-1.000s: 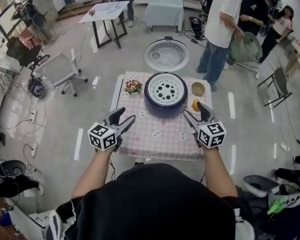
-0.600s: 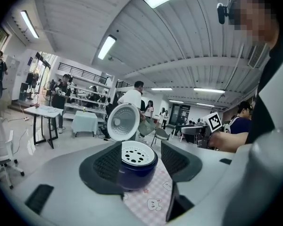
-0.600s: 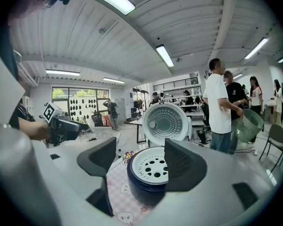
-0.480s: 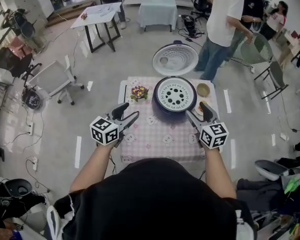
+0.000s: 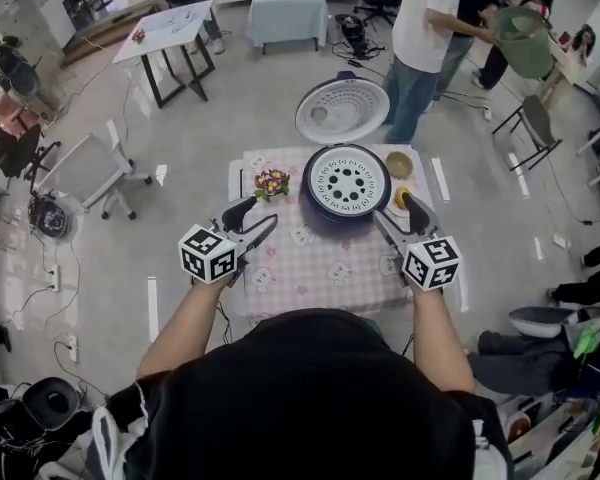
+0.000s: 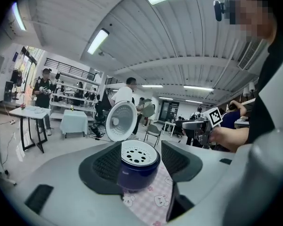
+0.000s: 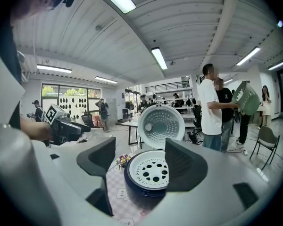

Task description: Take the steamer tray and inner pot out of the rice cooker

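Observation:
The dark blue rice cooker (image 5: 332, 206) stands on the pink checked table (image 5: 310, 273) with its lid (image 5: 342, 111) swung open behind it. The white steamer tray (image 5: 348, 178), pierced with round holes, sits in its top. The inner pot beneath the tray is hidden. My left gripper (image 5: 255, 218) hovers open at the cooker's near left, apart from it. My right gripper (image 5: 392, 213) hovers open at its near right. In the left gripper view the cooker (image 6: 137, 173) and tray (image 6: 138, 150) show between the wide jaws. The right gripper view frames the tray (image 7: 152, 169) the same way.
A small pot of flowers (image 5: 270, 181) stands left of the cooker. A tan bowl (image 5: 399, 164) and an orange thing (image 5: 401, 196) on a plate sit at its right. People stand beyond the table at the back right (image 5: 425, 38), one holding a green basket (image 5: 525, 40).
Both grippers have come in towards the cooker, the left one further. Both sets of jaws stay wide. The cooker, tray and lid have not moved.

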